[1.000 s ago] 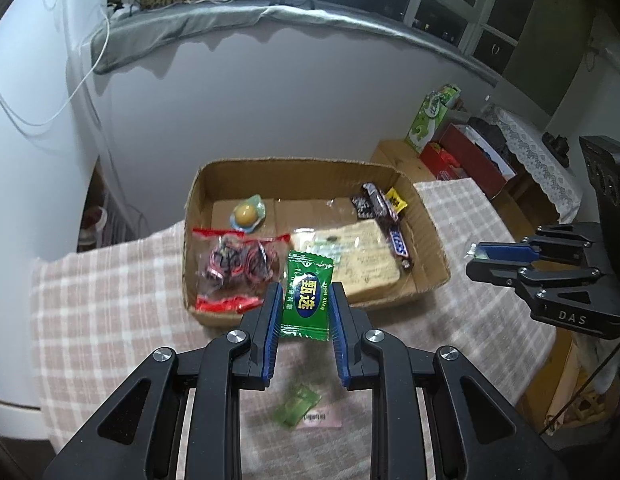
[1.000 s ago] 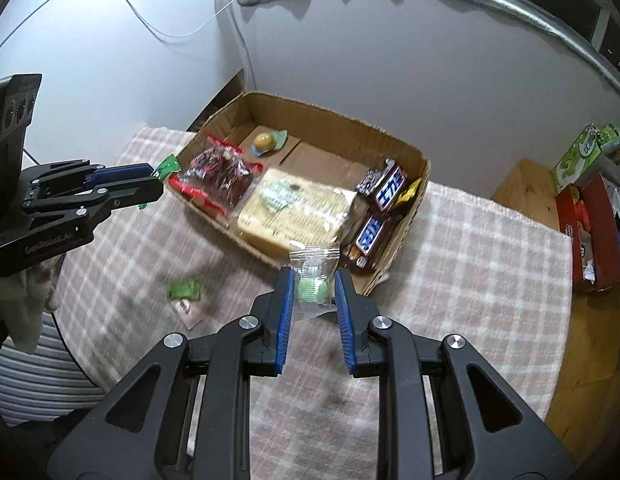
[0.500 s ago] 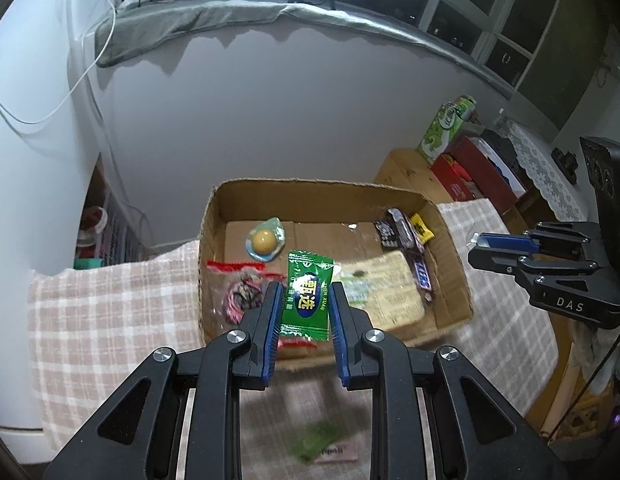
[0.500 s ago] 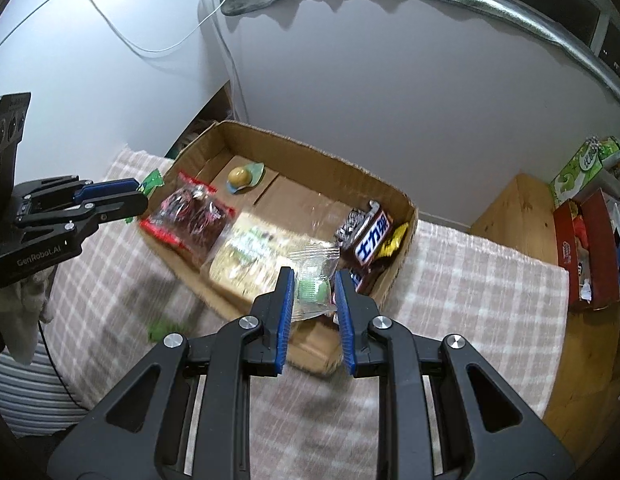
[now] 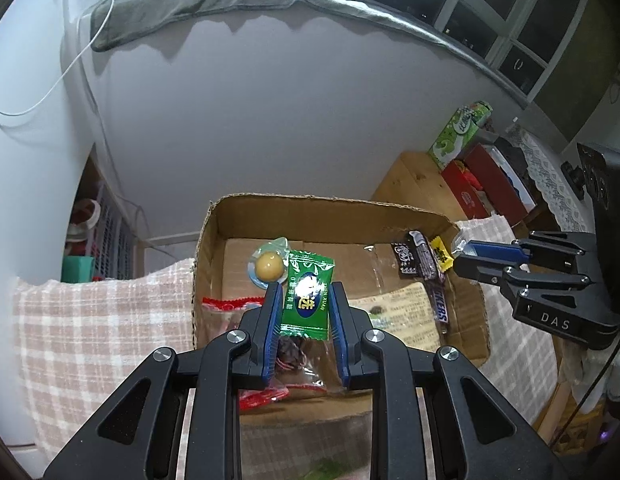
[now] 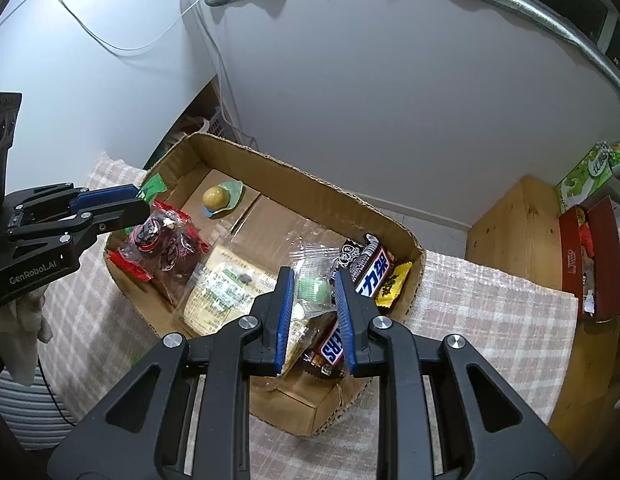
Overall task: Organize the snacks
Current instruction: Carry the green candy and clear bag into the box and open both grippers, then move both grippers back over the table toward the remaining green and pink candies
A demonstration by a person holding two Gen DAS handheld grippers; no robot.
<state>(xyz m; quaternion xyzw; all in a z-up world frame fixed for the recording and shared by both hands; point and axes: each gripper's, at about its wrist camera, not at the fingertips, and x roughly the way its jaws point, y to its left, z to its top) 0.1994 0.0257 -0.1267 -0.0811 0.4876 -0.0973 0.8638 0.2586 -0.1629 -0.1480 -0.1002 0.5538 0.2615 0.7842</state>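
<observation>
Over the cardboard box [image 5: 330, 208], both claws carried a snack each, neither dropped yet. Left-wrist view, left to right: checked tablecloth [image 5: 102, 320] at lower left; red-edged bag of dark snacks [image 5: 294, 356] in the box's near-left corner, partly behind the fingers; round yellow candy in a pale wrapper [image 5: 269, 266] mid-frame; left gripper [image 5: 306, 300] clamped on a green candy packet [image 5: 308, 296], held upright over the box interior; flat printed packet [image 5: 402, 316] on the box floor right of centre; chocolate bars [image 5: 420, 264] against the right wall; right gripper [image 5: 462, 254] at the right edge by the box's rim. Right-wrist view: right gripper [image 6: 312, 284] squeezed a clear packet with a green sweet [image 6: 312, 280], centre frame, over the chocolate bars' end of the box. Judged: several snacks were already boxed and two were ready for release. A green scrap at the bottom edge of the left view might be a leftover; too blurred to tell.
</observation>
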